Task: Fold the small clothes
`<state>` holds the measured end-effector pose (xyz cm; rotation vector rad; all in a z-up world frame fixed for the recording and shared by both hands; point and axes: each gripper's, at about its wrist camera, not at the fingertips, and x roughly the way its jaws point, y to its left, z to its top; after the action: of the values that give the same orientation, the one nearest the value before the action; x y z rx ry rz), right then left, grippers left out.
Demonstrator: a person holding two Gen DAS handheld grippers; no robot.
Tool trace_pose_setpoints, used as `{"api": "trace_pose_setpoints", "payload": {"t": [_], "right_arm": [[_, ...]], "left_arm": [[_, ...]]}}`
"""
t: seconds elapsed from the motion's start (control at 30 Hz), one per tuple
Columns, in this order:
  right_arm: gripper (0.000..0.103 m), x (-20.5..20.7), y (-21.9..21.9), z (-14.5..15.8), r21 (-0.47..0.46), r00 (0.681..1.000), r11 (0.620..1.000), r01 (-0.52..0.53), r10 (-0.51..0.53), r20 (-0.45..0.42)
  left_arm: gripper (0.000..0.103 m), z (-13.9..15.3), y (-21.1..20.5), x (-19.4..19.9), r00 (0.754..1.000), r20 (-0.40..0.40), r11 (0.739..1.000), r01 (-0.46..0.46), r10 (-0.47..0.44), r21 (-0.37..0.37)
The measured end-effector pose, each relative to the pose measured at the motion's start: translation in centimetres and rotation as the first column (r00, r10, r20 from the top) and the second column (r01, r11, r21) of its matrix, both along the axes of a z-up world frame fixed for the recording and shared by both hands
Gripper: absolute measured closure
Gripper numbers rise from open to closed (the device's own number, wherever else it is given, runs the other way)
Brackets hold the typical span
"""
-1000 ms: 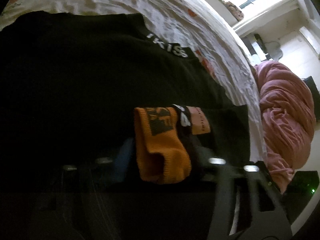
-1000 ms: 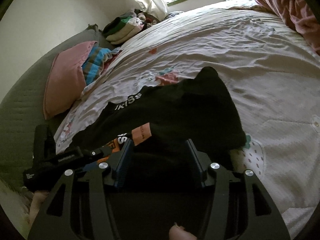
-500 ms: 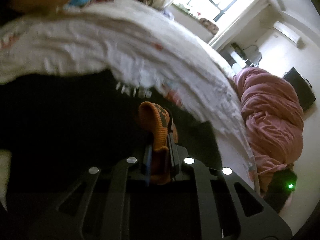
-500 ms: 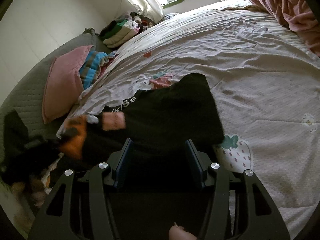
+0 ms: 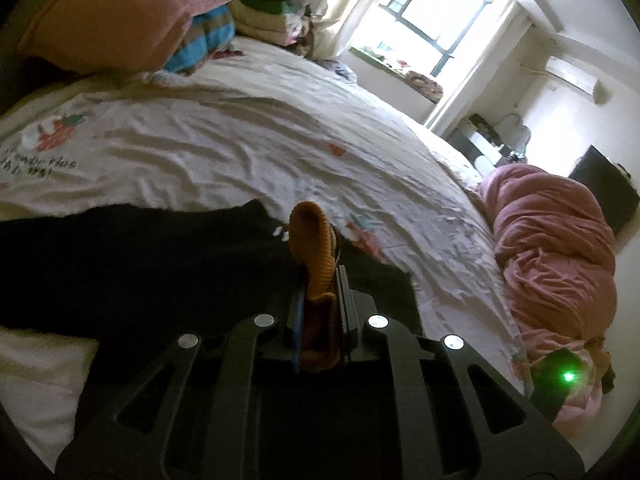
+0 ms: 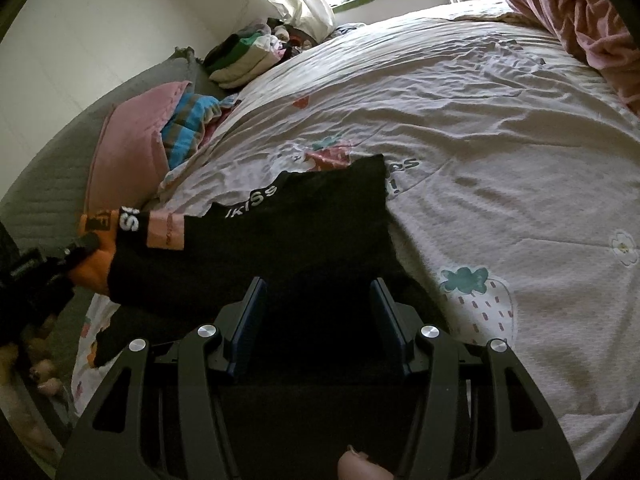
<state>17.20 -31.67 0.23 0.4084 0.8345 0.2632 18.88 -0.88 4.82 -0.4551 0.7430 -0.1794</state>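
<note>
A black sweatshirt [image 6: 304, 232] with white collar lettering lies on the bed sheet [image 6: 500, 120]. Its sleeve ends in an orange cuff [image 5: 314, 248] with a pink and black band [image 6: 160, 229]. My left gripper [image 5: 320, 280] is shut on that orange cuff and holds the sleeve pulled out to the left, off the bed edge; it shows in the right wrist view [image 6: 86, 246] too. My right gripper [image 6: 318, 300] is open, its blue-padded fingers [image 6: 254, 312] resting over the sweatshirt's near body with fabric between them.
A pink pillow [image 6: 128, 152] and a striped blue blanket [image 6: 192, 120] lie at the bed's left side. Folded clothes [image 6: 244, 56] sit by the window. A crumpled pink duvet [image 5: 556, 252] lies at the right. A dark device with a green light [image 5: 560, 376] is near it.
My left gripper closed on the orange cuff, lifted it and drew the sleeve out to the left. The sweatshirt body slid slightly. My right gripper stayed open in place.
</note>
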Motion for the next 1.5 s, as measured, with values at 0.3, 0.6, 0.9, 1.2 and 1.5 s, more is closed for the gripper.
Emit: {"api": "trace_pose_setpoints", "payload": {"t": [0.3,0.6,0.9,1.2,1.5], "right_arm": [[0.051,0.5,1.3,0.0,-0.058,1.000,0.998,-0.020,0.020,0.005],[0.051,2.3,3.9,0.6,-0.158,0.996,0.984,-0.081,0.085,0.017],[0.051,3.3,5.9,0.6,-0.244,0.990,0.961,-0.133,0.141,0.019],[0.051,4.4,7.6,-0.9,-0.336,0.980,0.922,-0.192,0.200,-0.014],[0.050,5.1,8.8,-2.1,-0.390,0.973,0.893,-0.226,0.227,-0.043]], "left_arm": [[0.097,-2.5,2.1,-0.2,0.998,-0.051,0.999,-0.033,0.032,-0.014],[0.096,-4.5,3.4,-0.3,0.995,-0.088,0.998,-0.054,0.055,0.006],[0.094,-5.2,4.9,-1.0,0.989,-0.097,0.994,-0.104,0.107,0.042],[0.094,-4.6,5.0,-1.5,0.988,-0.067,0.983,-0.128,0.138,0.134],[0.094,-9.5,2.9,0.2,0.972,-0.234,0.989,0.005,0.030,0.149]]}}
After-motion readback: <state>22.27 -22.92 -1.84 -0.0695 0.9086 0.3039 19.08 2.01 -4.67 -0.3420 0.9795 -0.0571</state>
